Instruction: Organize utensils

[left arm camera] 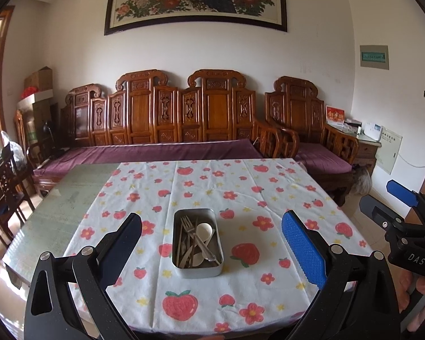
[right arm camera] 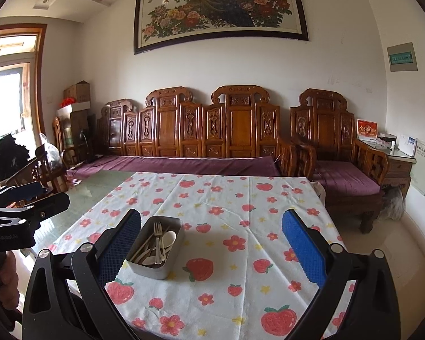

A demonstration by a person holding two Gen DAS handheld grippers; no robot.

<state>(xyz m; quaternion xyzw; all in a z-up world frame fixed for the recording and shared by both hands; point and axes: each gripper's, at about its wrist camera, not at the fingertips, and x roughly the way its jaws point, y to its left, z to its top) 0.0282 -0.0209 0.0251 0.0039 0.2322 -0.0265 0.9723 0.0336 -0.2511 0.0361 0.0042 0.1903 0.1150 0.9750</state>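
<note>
Steel tin (left arm camera: pixel 197 243), lower centre of the left wrist view, holds the utensils (left arm camera: pixel 194 240) in a loose tangle: a fork (left arm camera: pixel 187 224), thin metal pieces and a pale spoon (left arm camera: pixel 204 231). It stands on the strawberry-print cloth (left arm camera: pixel 240 187). Left gripper (left arm camera: pixel 211 243) and right gripper (right arm camera: pixel 211 243) both hover above the table, jaws spread wide, gripping nothing. In the right wrist view the tin sits lower left, just beside the left finger. The metal pieces look light, stiff and slippery; a mid-handle pinch seems safest. The pale spoon may be fragile ceramic.
</note>
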